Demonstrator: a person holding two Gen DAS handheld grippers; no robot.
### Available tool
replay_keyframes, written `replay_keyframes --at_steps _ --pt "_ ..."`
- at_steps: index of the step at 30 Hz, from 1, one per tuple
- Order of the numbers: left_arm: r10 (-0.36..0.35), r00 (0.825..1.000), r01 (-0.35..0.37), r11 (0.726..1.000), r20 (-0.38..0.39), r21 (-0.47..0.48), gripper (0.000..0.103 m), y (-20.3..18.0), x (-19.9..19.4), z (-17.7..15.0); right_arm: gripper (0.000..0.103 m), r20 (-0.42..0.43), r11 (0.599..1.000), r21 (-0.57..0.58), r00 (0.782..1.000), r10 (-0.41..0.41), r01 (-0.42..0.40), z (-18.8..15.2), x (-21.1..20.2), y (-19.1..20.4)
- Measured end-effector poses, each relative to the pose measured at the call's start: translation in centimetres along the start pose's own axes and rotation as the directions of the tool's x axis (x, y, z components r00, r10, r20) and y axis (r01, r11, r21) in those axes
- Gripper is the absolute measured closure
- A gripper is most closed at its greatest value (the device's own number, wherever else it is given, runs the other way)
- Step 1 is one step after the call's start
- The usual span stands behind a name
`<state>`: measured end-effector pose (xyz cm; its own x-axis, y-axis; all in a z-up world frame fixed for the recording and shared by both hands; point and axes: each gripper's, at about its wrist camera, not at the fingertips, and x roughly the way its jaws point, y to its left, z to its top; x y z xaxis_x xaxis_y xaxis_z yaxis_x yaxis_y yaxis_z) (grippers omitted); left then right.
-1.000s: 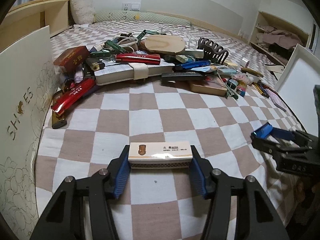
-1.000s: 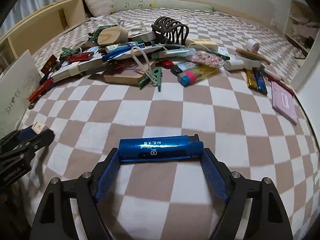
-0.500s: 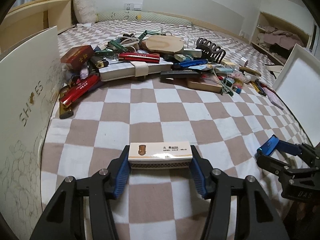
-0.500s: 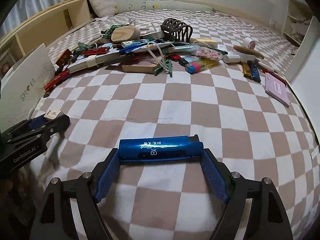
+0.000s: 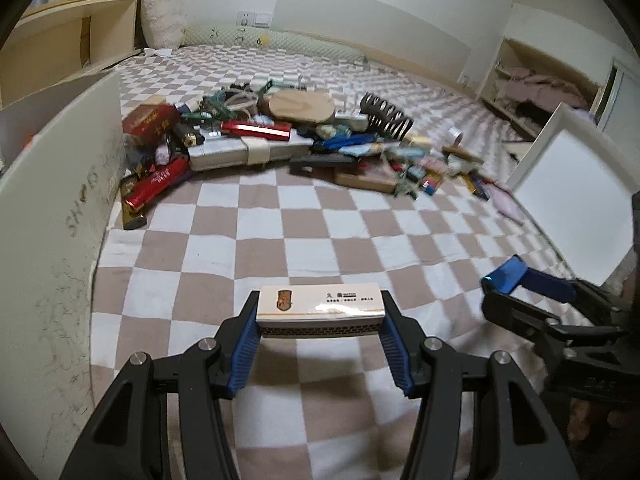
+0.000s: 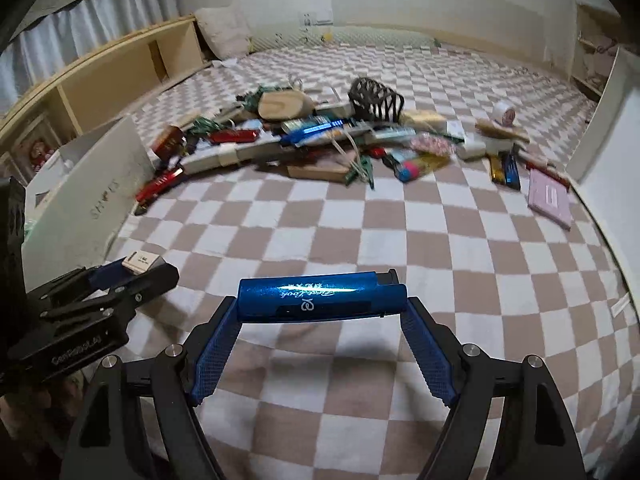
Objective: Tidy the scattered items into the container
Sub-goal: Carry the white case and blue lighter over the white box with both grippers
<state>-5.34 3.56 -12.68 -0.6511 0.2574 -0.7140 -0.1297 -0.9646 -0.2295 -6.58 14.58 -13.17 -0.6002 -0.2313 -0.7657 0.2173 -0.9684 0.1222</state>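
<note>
Left wrist view. The left gripper (image 5: 319,334) clamps a matchbox (image 5: 319,309) end to end between its blue pads, same hold as a second ago. The view has pulled back and risen: the pile (image 5: 280,140) at 12 o'clock looks smaller and further off, and more of the white box wall (image 5: 60,220) at 9 o'clock has come into frame. The right gripper (image 5: 516,284), carrying something blue, has slid lower toward 4 o'clock. Judgement: pick finished, carry to the container under way.

A second white panel (image 5: 572,200) stands at 3 o'clock; whether it belongs to the same container cannot be told. The checked blanket (image 5: 320,220) between gripper and pile lies bare.

Right wrist view. The right gripper (image 6: 322,320) holds a blue lighter (image 6: 320,298) lengthwise, pads on both ends, grip unchanged. The pile (image 6: 320,140) has receded here too. The left gripper (image 6: 132,276) with its matchbox (image 6: 142,261) sits at 9 o'clock, just in front of the box (image 6: 92,188).

Both hands are loaded and close together, so the arms could crowd each other at the box. Its near wall stands tall and must be cleared before release. A pink card (image 6: 550,198) and two lighters (image 6: 505,170) lie at 2 o'clock, apart from the heap. Most items remain outside.
</note>
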Motion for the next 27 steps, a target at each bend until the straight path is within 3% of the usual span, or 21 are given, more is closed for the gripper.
replay_keyframes --at_steps 13,27 --pt "0.036 0.991 -0.033 0.999 0.126 -0.023 0.048 2.7 -8.1 2.8 0.021 0.107 0.996 -0.046 0.991 0.08 -0.075 3.5 -3.8 4.1" --pt "0.214 0.945 -0.19 0.975 0.246 -0.118 0.048 9.8 -15.6 4.1 0.021 0.18 0.96 -0.207 0.957 0.228 -0.19 7.6 -5.8 13.3"
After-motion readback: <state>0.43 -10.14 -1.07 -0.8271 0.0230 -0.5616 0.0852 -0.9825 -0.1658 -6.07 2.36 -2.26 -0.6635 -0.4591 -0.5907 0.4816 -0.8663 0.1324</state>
